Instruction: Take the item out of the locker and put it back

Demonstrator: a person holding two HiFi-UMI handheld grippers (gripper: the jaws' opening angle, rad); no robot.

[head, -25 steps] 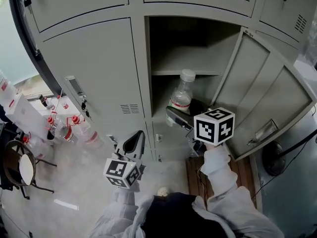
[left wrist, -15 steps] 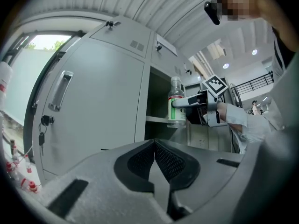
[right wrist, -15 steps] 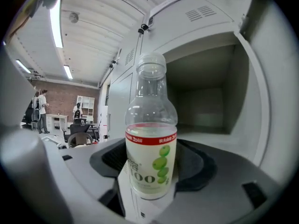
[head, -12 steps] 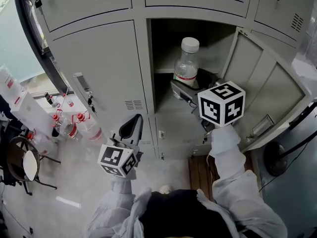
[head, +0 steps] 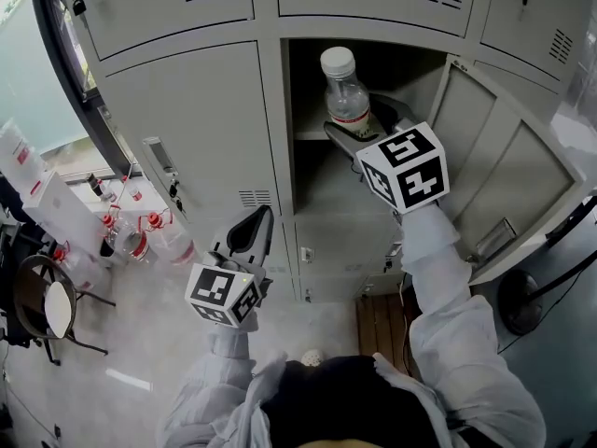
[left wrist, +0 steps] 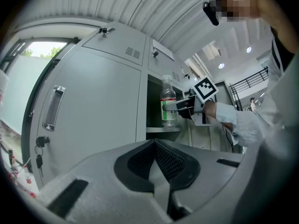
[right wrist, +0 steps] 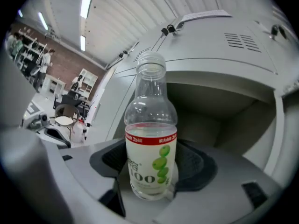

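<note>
At the mouth of the open locker (head: 280, 157), the right gripper (head: 362, 131) is pinching a clear bottle (head: 346, 99) around its labelled lower half, upright with the pale cap on top. The bottle is right over the front edge of the locker's shelf (left wrist: 163, 129), and honestly I can't tell if it's touching. The locker door (head: 508, 171) hangs open off to the right. The left gripper (head: 258, 216) is lower down, in front of the neighbouring closed door (head: 187, 110), jaws pressed together with nothing in them.
</note>
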